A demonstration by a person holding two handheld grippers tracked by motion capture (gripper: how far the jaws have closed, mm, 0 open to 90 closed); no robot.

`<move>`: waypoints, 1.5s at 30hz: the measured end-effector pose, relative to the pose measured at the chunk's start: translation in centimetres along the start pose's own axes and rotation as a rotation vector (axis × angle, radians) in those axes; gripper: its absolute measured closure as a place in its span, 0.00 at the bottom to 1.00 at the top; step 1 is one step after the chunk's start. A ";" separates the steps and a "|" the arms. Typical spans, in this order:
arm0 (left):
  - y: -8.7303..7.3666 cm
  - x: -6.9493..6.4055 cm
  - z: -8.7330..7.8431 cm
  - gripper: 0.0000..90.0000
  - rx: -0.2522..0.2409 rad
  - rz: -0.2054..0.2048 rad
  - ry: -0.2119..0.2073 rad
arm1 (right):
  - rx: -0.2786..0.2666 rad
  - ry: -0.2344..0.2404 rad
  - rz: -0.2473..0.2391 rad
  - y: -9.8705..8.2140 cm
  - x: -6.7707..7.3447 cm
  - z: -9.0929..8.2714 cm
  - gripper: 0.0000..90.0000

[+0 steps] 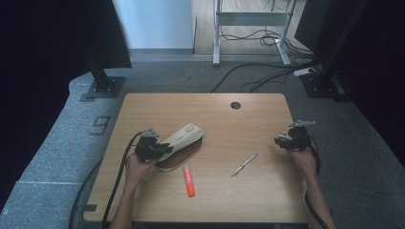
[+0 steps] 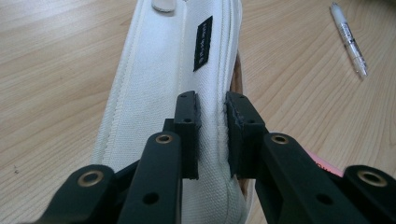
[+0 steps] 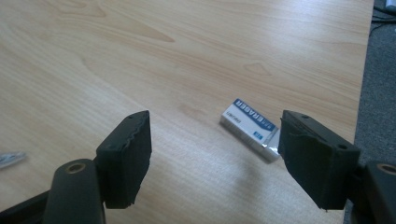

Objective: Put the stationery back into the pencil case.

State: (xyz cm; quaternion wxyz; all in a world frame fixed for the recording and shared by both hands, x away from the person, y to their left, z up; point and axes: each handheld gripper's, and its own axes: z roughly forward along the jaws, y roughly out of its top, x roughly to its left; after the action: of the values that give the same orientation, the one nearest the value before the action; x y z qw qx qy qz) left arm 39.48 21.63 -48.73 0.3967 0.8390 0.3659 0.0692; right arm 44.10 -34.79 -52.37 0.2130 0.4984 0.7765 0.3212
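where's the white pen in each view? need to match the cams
High view: white pen lies right of centre on the table, between the orange marker and the right gripper.
Left gripper view: pen at top right.
Right gripper view: can't place it for sure.
Shared landmark: cream pencil case.

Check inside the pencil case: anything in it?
The left gripper pinches the pencil case's raised flap. A dark brown interior shows beneath, nothing distinct in it; the flap covers most of the inside.
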 end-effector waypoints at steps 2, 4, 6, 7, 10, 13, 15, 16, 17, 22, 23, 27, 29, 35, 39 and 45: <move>0.0 0.0 0.0 0.84 0.001 0.001 0.000 | 0.005 -0.006 0.009 0.1 -0.4 0.4 0.30; 0.0 0.0 0.0 0.84 0.001 0.001 -0.001 | 0.007 -0.006 0.008 0.1 -0.5 0.5 0.30; 0.0 0.0 0.0 0.84 0.001 0.001 -0.001 | 0.017 -0.012 0.012 0.2 -0.9 0.8 0.32; 0.0 0.0 0.0 0.84 0.001 0.001 -0.001 | 0.017 -0.012 0.012 0.2 -0.9 0.8 0.32; 0.0 0.0 0.1 0.84 0.001 0.001 -0.002 | 0.023 -0.022 0.029 0.3 -1.6 1.0 0.35; 0.0 0.0 0.1 0.84 0.001 0.001 -0.002 | 0.023 -0.024 0.035 0.4 -1.8 1.2 0.36; 0.0 0.0 0.1 0.84 0.002 0.001 -0.002 | 0.030 -0.026 0.039 0.5 -2.1 1.5 0.37; 0.0 0.0 0.1 0.84 0.002 0.001 -0.002 | 0.030 -0.026 0.039 0.5 -2.1 1.5 0.37; 0.0 0.0 0.1 0.84 0.003 0.001 -0.002 | 0.034 -0.023 0.043 0.5 -2.2 1.8 0.38; 0.0 0.0 0.2 0.84 0.008 0.002 -0.005 | 0.041 -0.014 0.042 0.5 -2.3 2.4 0.39; 0.0 0.0 0.3 0.84 0.011 0.007 -0.004 | 0.044 -0.009 0.045 0.5 -2.4 2.6 0.40; 0.0 -0.1 0.3 0.83 0.013 0.008 -0.005 | 0.047 -0.004 0.057 0.4 -2.6 3.0 0.41; 0.0 -0.1 0.4 0.84 0.013 0.007 -0.006 | 0.043 0.000 0.054 0.3 -2.8 3.2 0.42; 0.0 -0.1 0.4 0.84 0.015 0.009 -0.004 | 0.036 0.035 0.065 0.2 -2.8 3.0 0.49; 0.1 -0.2 0.4 0.83 0.015 0.009 0.000 | 0.037 0.053 0.051 0.0 -2.4 2.7 0.53; 0.1 -0.2 0.4 0.83 0.019 0.012 0.001 | 0.056 0.067 0.017 -0.2 -1.5 2.2 0.63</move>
State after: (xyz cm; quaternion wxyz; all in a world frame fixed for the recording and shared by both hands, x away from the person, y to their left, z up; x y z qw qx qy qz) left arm 39.53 21.21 -48.90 0.3878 0.8451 0.3616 0.0687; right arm 45.97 -35.62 -54.03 0.1703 0.5000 0.7875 0.3177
